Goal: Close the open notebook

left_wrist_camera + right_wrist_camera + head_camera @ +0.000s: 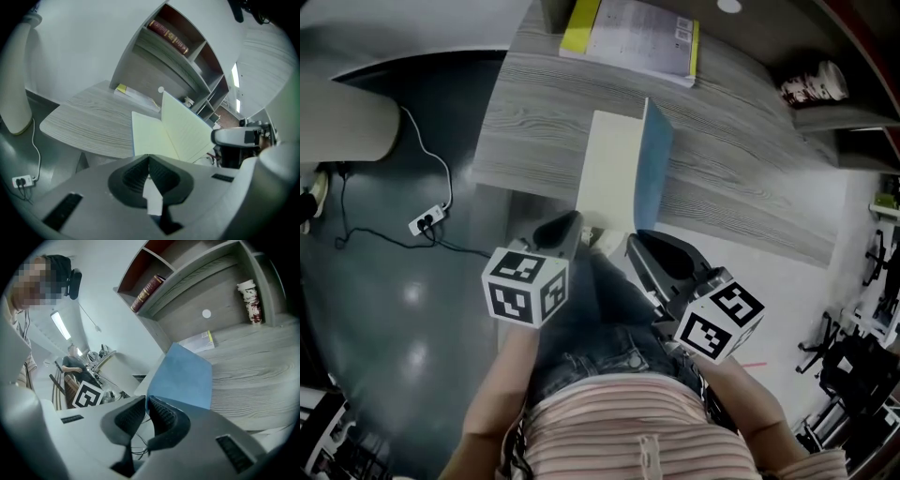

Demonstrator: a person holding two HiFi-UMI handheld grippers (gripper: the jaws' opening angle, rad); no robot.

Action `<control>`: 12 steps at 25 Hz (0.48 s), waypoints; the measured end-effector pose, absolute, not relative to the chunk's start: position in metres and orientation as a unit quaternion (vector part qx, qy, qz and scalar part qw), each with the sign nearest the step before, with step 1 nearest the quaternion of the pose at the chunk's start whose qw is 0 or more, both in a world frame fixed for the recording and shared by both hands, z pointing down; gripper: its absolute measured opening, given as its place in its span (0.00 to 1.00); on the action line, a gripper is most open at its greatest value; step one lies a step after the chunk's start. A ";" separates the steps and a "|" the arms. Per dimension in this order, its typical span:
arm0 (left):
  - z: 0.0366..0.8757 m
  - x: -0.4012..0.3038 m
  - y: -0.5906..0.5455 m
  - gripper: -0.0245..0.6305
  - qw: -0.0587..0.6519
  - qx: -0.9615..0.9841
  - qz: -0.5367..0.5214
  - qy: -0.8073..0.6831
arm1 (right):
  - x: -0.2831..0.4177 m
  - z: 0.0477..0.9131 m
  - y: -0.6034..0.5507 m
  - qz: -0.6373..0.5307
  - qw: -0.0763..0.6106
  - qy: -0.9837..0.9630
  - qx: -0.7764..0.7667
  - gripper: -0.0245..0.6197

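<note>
The notebook lies at the near edge of the grey wooden desk (pixel 534 122). Its cream left page (pixel 609 169) is flat and its blue cover (pixel 654 164) stands almost upright. My right gripper (pixel 636 239) is shut on the near lower corner of that blue cover (pixel 183 376), whose edge runs in between the jaw tips (pixel 146 399). My left gripper (pixel 570 223) is shut with nothing seen between its jaws, its tip (pixel 149 157) at the near edge of the flat page (pixel 150 136). The lined raised page (pixel 190 129) faces it. Whether the left tip touches the page is unclear.
A yellow and white book (pixel 628 37) lies at the back of the desk. A patterned cup (pixel 811 84) stands on a shelf at the right, and a red book (pixel 147 292) on a higher shelf. A power strip (pixel 427 220) with cable lies on the floor at the left.
</note>
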State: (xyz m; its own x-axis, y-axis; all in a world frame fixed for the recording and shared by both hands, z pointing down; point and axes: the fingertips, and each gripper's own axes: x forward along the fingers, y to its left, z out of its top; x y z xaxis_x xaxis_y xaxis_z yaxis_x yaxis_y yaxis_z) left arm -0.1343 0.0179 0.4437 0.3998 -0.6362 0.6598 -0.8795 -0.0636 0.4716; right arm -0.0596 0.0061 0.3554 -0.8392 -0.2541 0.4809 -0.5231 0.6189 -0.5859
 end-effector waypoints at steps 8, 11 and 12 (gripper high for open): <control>0.445 -0.144 0.025 0.06 0.444 0.705 0.123 -0.539 | -0.076 0.367 0.009 0.369 0.211 -0.878 0.219 0.09; 0.445 -0.147 0.026 0.06 0.445 0.704 0.115 -0.542 | -0.083 0.374 0.010 0.367 0.223 -0.876 0.217 0.09; 0.445 -0.148 0.026 0.06 0.446 0.703 0.112 -0.543 | -0.085 0.376 0.011 0.367 0.227 -0.876 0.216 0.09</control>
State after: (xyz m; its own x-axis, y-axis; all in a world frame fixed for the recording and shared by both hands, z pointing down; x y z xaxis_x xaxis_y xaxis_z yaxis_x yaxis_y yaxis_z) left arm -0.1481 0.0263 0.4447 0.3856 -0.6636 0.6411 -0.8630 -0.0136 0.5049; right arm -0.0849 0.0106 0.3764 -0.8036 -0.2113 0.5564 -0.5448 0.6376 -0.5447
